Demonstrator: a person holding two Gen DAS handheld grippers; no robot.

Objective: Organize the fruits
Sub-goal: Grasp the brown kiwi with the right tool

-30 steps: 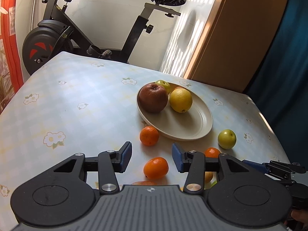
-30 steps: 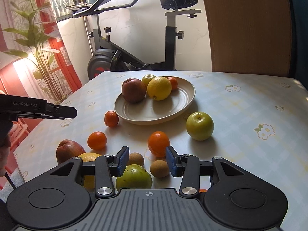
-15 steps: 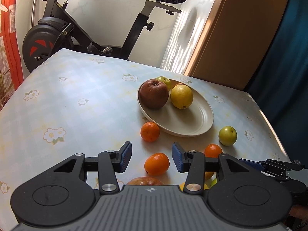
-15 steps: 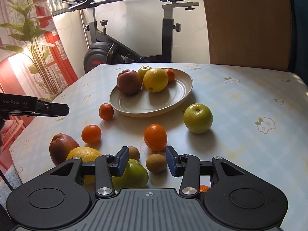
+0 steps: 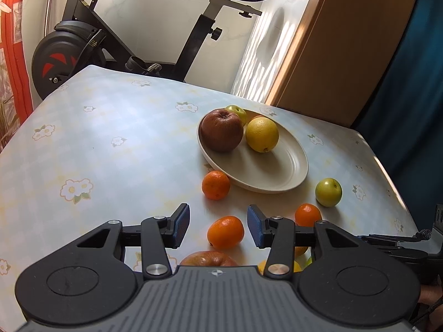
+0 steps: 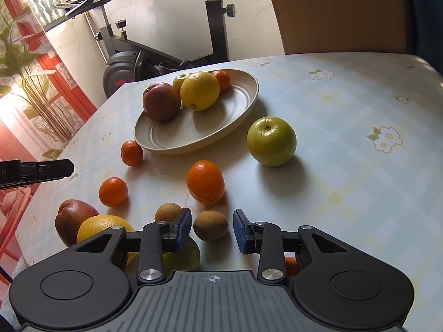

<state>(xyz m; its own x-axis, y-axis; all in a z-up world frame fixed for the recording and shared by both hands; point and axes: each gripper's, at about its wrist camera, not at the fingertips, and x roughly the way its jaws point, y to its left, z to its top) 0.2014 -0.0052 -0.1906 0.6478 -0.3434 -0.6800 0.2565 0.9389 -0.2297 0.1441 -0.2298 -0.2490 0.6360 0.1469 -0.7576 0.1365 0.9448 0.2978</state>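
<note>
The left gripper [image 5: 218, 225] is wide open and holds nothing; an orange [image 5: 225, 232] sits between its fingers at lower middle. The right gripper [image 6: 212, 231] is open too, with a kiwi [image 6: 210, 225] in the gap. The plate [image 6: 221, 135] above holds an apple [image 6: 161, 101] and lemon [image 6: 200, 90].

**Two low wrist views, one shared plate**

Left wrist camera sits low over the table's [image 5: 110, 144] near edge, facing the exercise bike [image 5: 83, 41]. Right wrist camera looks from the right, close above the fruit. Both share the plate [image 5: 290, 177] [image 6: 166, 144].
</note>
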